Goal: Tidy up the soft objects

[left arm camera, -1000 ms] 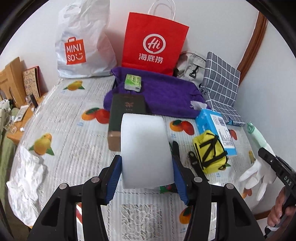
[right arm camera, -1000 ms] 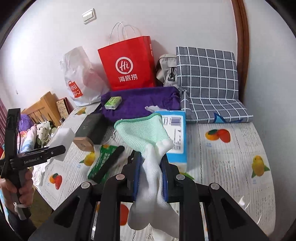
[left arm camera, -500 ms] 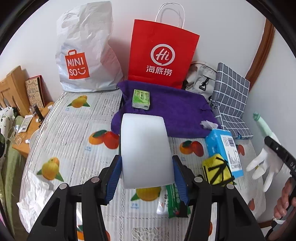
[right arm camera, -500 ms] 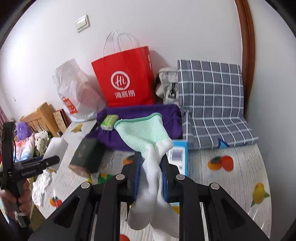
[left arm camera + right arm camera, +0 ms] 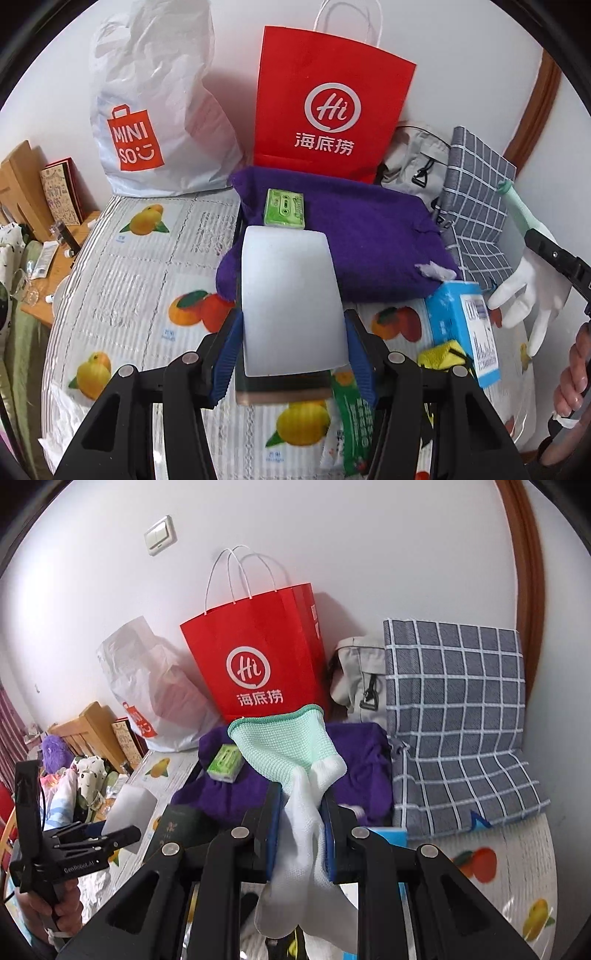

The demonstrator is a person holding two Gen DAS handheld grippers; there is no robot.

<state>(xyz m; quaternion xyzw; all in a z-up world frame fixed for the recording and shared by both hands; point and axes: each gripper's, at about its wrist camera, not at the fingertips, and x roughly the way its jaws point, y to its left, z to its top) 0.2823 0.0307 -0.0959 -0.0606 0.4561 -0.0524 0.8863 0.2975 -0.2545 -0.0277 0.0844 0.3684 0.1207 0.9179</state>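
A white foam block [image 5: 291, 299] stands between the blue pads of my left gripper [image 5: 291, 350], which is shut on its two sides, above the fruit-print table. My right gripper [image 5: 301, 827] is shut on a white glove with a mint-green cuff [image 5: 295, 775]; the glove's fingers hang below the jaws. The same glove [image 5: 528, 291] hangs at the right edge of the left wrist view. A folded purple cloth [image 5: 354, 240] lies ahead with a green tissue pack [image 5: 285, 207] on it. In the right wrist view the foam block [image 5: 129, 808] and left gripper [image 5: 122, 838] show at lower left.
A red paper bag [image 5: 328, 103] and a white plastic bag [image 5: 155, 110] stand against the wall. A grey checked cushion [image 5: 458, 716] and grey pouch [image 5: 358, 675] sit right. A blue tissue box [image 5: 461, 325], yellow pouch [image 5: 441, 354], dark box [image 5: 284, 387] and green packet [image 5: 347, 417] lie below.
Both grippers have moved forward toward the wall with their loads; the bags and purple cloth loom larger. The dark box now lies under the foam block. Neither grip has changed.
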